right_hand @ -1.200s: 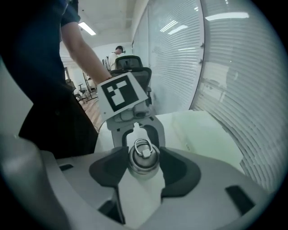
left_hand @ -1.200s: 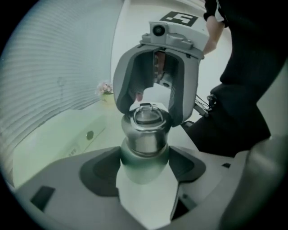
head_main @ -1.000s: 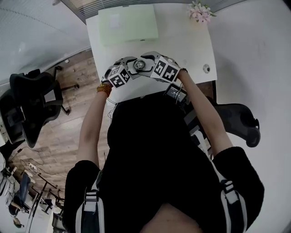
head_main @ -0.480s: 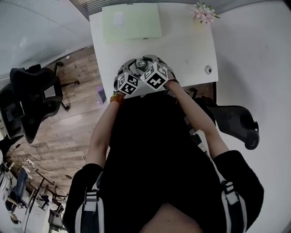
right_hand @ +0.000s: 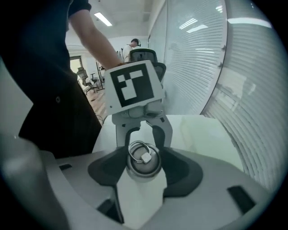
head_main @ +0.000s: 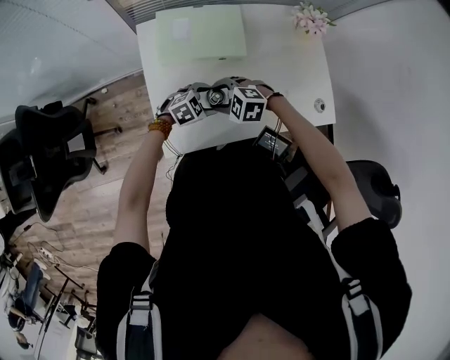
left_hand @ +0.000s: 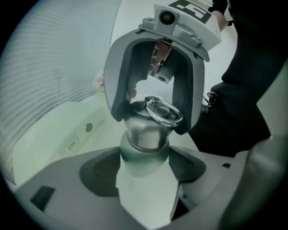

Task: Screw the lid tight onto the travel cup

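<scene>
A silver travel cup (left_hand: 144, 134) is held over the near part of the white table (head_main: 281, 63). My left gripper (left_hand: 145, 168) is shut on the cup's body, its dark pads pressing both sides below the neck. The lid (right_hand: 143, 162), with its metal ring (left_hand: 163, 111), sits on top of the cup. My right gripper (right_hand: 143, 170) reaches down over it. Its jaws have just been closing, and the pads now press on the lid's rim. In the head view both grippers meet, the left gripper (head_main: 199, 103) beside the right gripper (head_main: 228, 98).
A pale green mat (head_main: 200, 33) lies at the table's far side and pink flowers (head_main: 309, 17) stand at the far right corner. A cable hole (head_main: 320, 105) is near the right edge. Black office chairs stand left (head_main: 49, 162) and right (head_main: 373, 186) of the person.
The right gripper has rolled around the lid, and its marker cube now shows a different face. Both grippers stay together over the table's near edge.
</scene>
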